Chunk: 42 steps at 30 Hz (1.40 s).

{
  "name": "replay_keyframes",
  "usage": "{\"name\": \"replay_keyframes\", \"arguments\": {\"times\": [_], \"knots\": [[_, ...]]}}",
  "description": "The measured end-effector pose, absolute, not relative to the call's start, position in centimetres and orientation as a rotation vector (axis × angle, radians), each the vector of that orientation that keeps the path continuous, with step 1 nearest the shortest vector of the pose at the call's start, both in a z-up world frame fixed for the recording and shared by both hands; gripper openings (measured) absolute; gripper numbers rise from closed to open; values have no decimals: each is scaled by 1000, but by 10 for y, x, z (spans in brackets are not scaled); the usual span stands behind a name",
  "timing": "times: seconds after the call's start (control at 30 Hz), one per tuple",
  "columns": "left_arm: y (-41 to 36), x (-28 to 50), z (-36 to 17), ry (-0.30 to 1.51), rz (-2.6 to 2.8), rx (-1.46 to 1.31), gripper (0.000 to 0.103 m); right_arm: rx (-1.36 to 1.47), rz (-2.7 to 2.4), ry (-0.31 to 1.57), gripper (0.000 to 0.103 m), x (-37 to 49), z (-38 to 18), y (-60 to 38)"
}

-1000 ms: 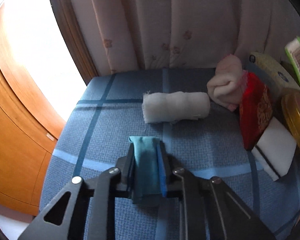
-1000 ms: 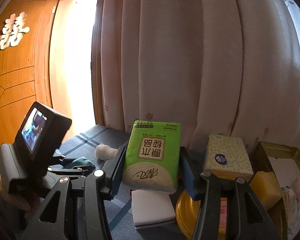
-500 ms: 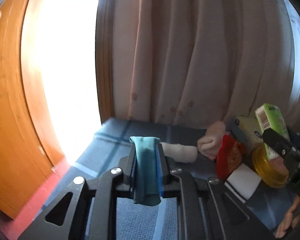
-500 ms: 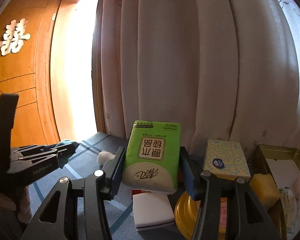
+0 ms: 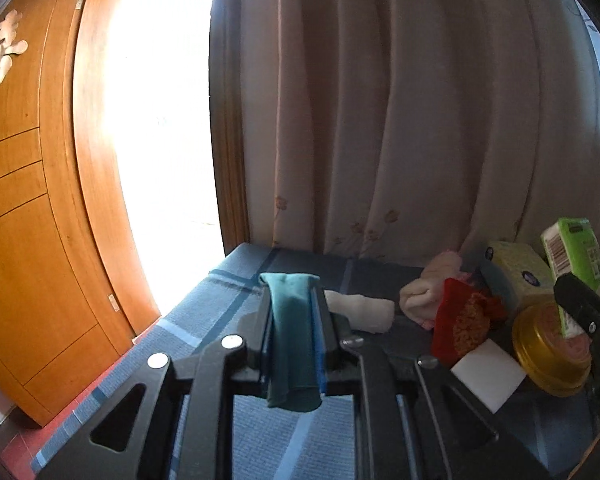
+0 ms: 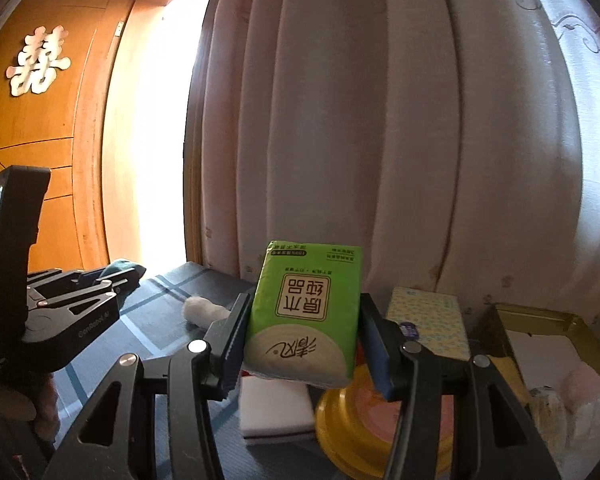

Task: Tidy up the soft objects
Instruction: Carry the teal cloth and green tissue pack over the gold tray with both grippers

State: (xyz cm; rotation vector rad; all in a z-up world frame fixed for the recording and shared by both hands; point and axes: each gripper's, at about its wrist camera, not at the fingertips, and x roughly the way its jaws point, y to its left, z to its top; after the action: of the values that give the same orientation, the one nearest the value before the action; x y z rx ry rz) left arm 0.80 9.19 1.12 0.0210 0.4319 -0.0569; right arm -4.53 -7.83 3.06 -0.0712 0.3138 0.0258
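Basically both grippers are loaded, neither item set down yet. Left gripper (image 5: 294, 322) is clamped tight on a folded teal cloth (image 5: 292, 340), which drapes over the fingertips and hangs clear of the blue plaid surface (image 5: 260, 440), probably lifted for carrying to the pile on the right. Right gripper (image 6: 304, 344) squeezes a green tissue pack (image 6: 306, 312) by its sides, upright and above the table, likely so it can drop in flat.

Loose on the surface: white rolled towel (image 5: 360, 312), pink towel (image 5: 428, 292), red pouch (image 5: 460, 324), white sponge (image 5: 488, 376) and yellow tissue box (image 6: 428, 320).

Containers: round gold tin (image 6: 364, 428), open, pinkish inside, contents unclear. Gold box (image 6: 540, 320) at far right holds white sheets and something pale pink; the rest is too blurred to tell.
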Motion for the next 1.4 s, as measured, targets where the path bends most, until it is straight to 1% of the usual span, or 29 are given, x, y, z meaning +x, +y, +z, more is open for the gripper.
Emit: {"name": "replay_keyframes", "arguments": {"times": [0.53,1.4], "knots": [[33,-20,11,415,-126,58,15,-135,-30,326,54,-64,24,-108],[-56,-45,9,407,-284,108,15,-105,-124,313,54,-95,28,-171]]}}
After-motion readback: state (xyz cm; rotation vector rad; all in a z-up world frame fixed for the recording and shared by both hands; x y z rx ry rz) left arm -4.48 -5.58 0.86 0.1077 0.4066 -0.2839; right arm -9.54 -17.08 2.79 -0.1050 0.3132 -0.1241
